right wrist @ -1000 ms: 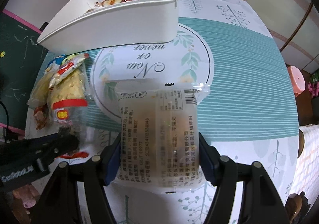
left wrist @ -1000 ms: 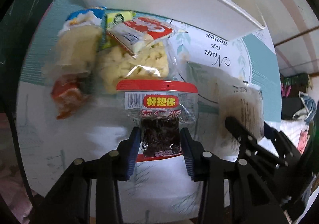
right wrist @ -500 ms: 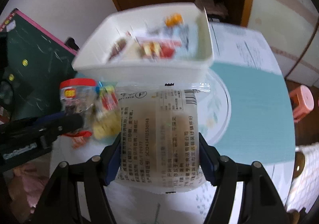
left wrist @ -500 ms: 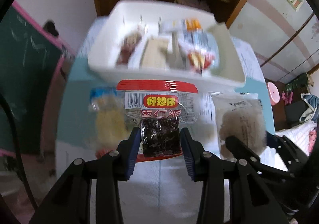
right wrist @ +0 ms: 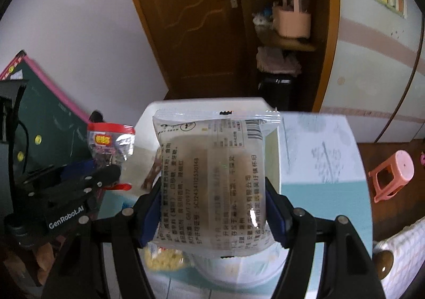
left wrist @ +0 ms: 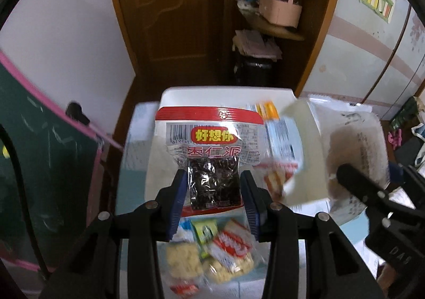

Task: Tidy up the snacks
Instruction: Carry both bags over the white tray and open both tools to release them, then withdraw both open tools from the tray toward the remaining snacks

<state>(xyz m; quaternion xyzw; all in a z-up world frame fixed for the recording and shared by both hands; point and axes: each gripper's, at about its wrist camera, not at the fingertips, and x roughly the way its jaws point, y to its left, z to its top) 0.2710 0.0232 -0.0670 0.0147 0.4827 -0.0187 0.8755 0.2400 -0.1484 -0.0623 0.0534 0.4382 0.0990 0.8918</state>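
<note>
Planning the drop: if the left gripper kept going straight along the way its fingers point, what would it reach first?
Probably the white bin. The left gripper, shut on the red-topped date snack, points down toward the bin's inside, where other packets lie. Depth is unclear.

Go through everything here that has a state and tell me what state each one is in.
left gripper: shut on the red-topped packet, held up
right gripper: shut on the clear bun packet, held up
white bin: open-topped, several snacks inside
loose snack packets: lying on the table
wooden door: closed
</note>
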